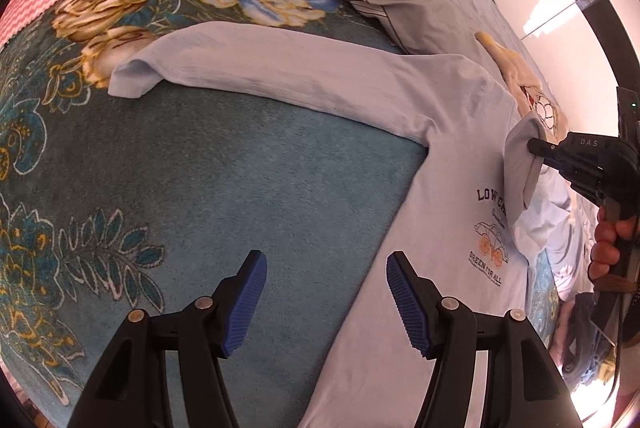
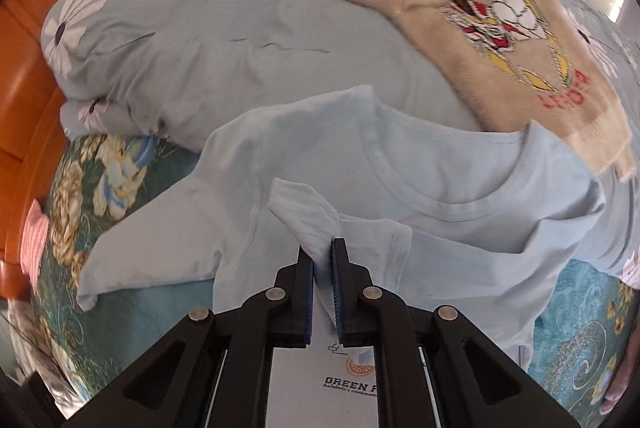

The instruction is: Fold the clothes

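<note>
1. T-shirt (image 1: pixel 460 156), pale blue, lies front up on the teal blanket (image 1: pixel 240 188), one long sleeve (image 1: pixel 260 56) stretched out flat to the side
2. Right gripper (image 2: pixel 322 248) is clamped on the other sleeve's cuff (image 2: pixel 304 212), carried over the chest
3. Left gripper (image 1: pixel 326 268) hovers with jaws apart and empty; the shirt's side edge lies just beside its inner finger, so it is nearer the flat sleeve

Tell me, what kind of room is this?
Most likely a bedroom: a floral teal blanket covers a bed, a daisy-print pillow lies at its head, and a wooden headboard stands behind.
</note>
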A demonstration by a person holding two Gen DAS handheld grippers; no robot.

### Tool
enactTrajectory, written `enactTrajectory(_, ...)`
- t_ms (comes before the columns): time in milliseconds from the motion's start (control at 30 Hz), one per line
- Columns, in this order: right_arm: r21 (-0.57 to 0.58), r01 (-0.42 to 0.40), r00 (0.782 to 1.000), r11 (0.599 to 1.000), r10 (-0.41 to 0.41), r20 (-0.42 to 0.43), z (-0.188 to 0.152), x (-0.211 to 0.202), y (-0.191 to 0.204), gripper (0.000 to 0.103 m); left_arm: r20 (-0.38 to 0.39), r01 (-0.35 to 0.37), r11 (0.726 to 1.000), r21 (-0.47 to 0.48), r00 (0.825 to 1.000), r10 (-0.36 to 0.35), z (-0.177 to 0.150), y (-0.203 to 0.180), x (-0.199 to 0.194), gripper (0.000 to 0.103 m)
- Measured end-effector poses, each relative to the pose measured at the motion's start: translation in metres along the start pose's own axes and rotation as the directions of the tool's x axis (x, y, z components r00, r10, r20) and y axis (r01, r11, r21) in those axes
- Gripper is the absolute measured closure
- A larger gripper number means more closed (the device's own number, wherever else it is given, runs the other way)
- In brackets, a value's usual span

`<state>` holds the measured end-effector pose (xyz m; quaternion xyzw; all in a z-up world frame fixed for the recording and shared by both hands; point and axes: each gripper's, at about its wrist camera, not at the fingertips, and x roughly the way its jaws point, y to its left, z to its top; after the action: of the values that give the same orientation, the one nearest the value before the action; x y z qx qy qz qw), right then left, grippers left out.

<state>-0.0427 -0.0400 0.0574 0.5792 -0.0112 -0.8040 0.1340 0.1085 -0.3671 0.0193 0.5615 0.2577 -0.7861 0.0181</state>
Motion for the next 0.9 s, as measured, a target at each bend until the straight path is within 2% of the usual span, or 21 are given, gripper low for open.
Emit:
enactTrajectory(133,-0.061,-0.087,0.996,0.994,0.087,0.001,-0.004,-0.006,0.008,0.064,-0.013,-0.001,1.0,0.0,1.0,0.001,-0.002,-0.001,0.008,0.036)
enactTrajectory(233,-0.099,-0.159,0.987,0.982,0.161,0.012,-0.007,-0.019,0.009,0.056,-0.023,0.003,1.0,0.007,1.0,-0.003,-0.003,-0.007,0.015,0.036)
enactTrajectory(367,-0.118,-0.195,0.977,0.974,0.204,0.069,-0.011,-0.046,-0.011,0.055,-0.035,0.019,1.0,0.022,0.999,-0.018,-0.004,-0.02,0.025,0.036)
enactTrajectory(533,0.0,-0.123,0.983,0.992,0.122,0.134,-0.018,-0.067,-0.079,0.054,-0.042,0.058,0.997,0.043,0.998,-0.057,0.003,-0.044,0.038,0.036)
enactTrajectory(733,0.177,-0.027,0.996,0.984,0.011,0.093,-0.039,-0.053,-0.159,0.054,-0.051,0.164,0.984,0.064,0.986,-0.161,0.028,-0.096,0.059,0.036)
enactTrajectory(833,0.224,-0.039,0.996,0.974,0.021,0.083,-0.044,-0.045,-0.181,0.054,-0.069,0.222,0.97,0.103,0.974,-0.215,0.042,-0.129,0.072,0.036)
enactTrajectory(900,0.184,-0.046,0.995,0.982,0.03,0.091,-0.042,-0.046,-0.182,0.054,-0.086,0.229,0.966,0.122,0.972,-0.219,0.051,-0.146,0.082,0.036)
